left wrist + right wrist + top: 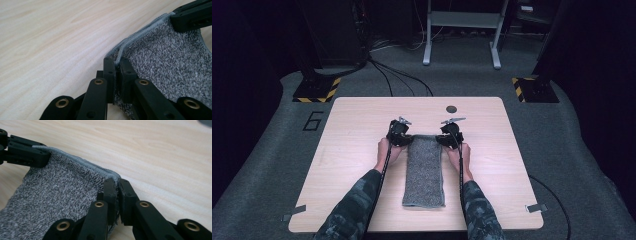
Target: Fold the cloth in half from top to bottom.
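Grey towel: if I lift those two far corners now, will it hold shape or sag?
The grey towel probably sags: its edge already curves between the left gripper and right gripper. The knit looks soft and likely light. Both jaws pinch the hem, so slipping seems unlikely.

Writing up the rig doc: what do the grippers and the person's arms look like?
Left gripper and right gripper: black bodies, each topped by a grey plate, a black cable trailing back along the forearm. Fingers are black bars on linked arms with brass-coloured rivets. Sleeves are a dark camouflage pattern, pushed back from the wrists; hands are bare.

towel point(424, 170) mid-table point(362, 125) | left gripper point(399, 136), right gripper point(450, 136) at far corners
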A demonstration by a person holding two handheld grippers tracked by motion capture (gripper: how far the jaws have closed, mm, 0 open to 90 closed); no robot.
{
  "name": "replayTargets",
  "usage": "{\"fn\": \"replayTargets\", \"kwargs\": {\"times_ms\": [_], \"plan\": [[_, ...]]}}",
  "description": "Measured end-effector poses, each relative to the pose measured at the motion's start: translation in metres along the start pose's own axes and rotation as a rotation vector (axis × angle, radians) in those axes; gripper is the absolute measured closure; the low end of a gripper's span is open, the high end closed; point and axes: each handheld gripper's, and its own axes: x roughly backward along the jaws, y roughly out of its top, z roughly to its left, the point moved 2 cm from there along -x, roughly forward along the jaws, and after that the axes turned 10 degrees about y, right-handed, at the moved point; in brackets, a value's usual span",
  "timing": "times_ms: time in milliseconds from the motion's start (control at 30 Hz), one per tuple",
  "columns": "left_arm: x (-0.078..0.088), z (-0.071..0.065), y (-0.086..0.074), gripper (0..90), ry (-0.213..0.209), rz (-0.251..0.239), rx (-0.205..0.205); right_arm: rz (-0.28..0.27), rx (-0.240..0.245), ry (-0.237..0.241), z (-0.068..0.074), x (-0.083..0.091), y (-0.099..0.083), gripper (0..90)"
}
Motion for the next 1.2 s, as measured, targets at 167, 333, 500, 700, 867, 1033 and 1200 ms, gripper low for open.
{"fn": "replayTargets", "kwargs": {"times_ms": [167,333,500,700,867,1033,1200], "plan": [[0.013,-0.002,0.008,85.8,0.015,-0.039,-0.012,-0.036,0.045,-0.008,0.007,0.014,0.007,85.5],[0.025,-0.001,0.017,86.0,0.030,-0.075,-0.027,-0.076,0.093,-0.020,0.014,0.027,0.018,85.6],[0.035,-0.002,0.026,86.0,0.032,-0.110,-0.021,-0.105,0.094,-0.026,0.017,0.038,0.025,85.7],[0.049,-0.001,0.036,86.1,0.037,-0.132,-0.044,-0.140,0.109,-0.020,0.020,0.052,0.035,85.7],[0.063,-0.001,0.049,86.2,0.048,-0.172,-0.037,-0.169,0.120,-0.019,0.025,0.066,0.043,85.7],[0.080,-0.003,0.051,86.1,0.039,-0.199,-0.049,-0.184,0.136,-0.017,0.031,0.077,0.047,85.7],[0.086,-0.009,0.038,86.0,0.020,-0.201,-0.065,-0.185,0.158,-0.005,0.040,0.084,0.037,85.6]]}}
